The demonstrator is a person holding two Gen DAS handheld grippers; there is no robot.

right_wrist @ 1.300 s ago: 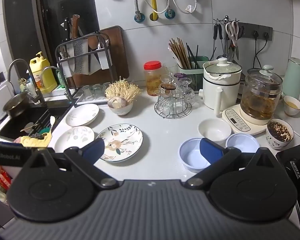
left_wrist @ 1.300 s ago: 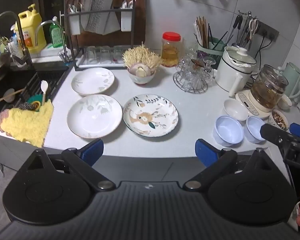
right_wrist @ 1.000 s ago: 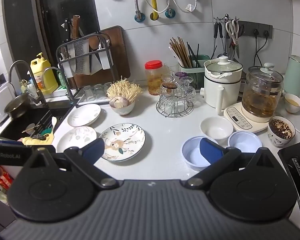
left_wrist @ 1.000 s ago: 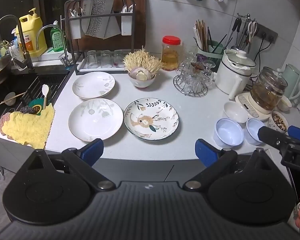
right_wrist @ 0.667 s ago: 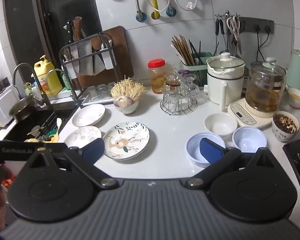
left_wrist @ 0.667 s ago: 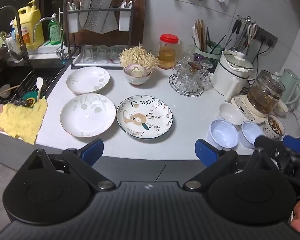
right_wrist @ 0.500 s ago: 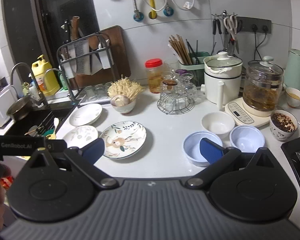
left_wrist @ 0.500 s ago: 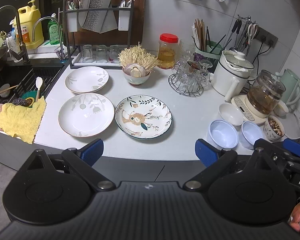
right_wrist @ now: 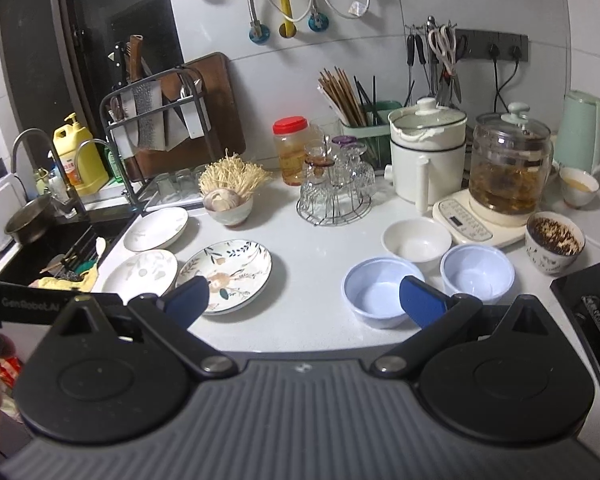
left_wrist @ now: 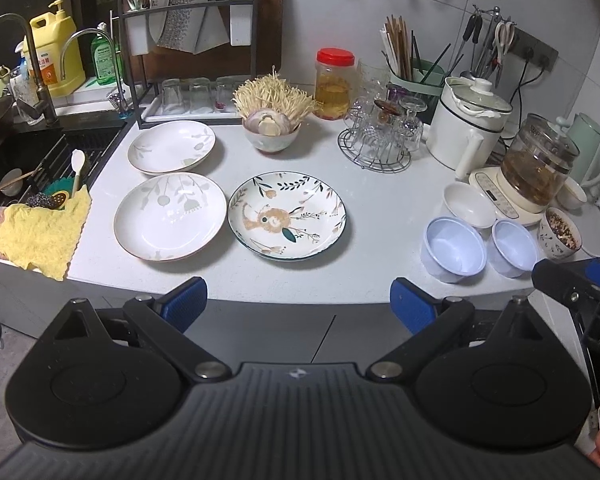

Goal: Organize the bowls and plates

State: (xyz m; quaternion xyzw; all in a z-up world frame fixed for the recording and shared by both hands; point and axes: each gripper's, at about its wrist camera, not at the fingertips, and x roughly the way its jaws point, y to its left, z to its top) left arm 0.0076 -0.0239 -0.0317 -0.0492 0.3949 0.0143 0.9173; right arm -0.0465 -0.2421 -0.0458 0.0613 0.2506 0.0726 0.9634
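Drifted slightly closer to the worktop [left_wrist: 380, 208] since earlier. Ahead of the left gripper [left_wrist: 298, 298], jaws spread wide and empty: floral plate [left_wrist: 286, 215], two white leaf-print plates left of it. Right gripper [right_wrist: 304, 295], likewise parted, looks onto two pale-blue bowls [right_wrist: 382, 292] and white bowl [right_wrist: 417, 242]; hob corner visible only there.

We see a white table [left_wrist: 380, 208]. On it lie two white leaf plates [left_wrist: 171, 152] [left_wrist: 169, 216], a flower plate [left_wrist: 287, 215], one white bowl [left_wrist: 469, 205] and two blue bowls [left_wrist: 453, 249] [left_wrist: 515, 245]. A yellow cloth [left_wrist: 36, 232] hangs over its left edge beside the sink.
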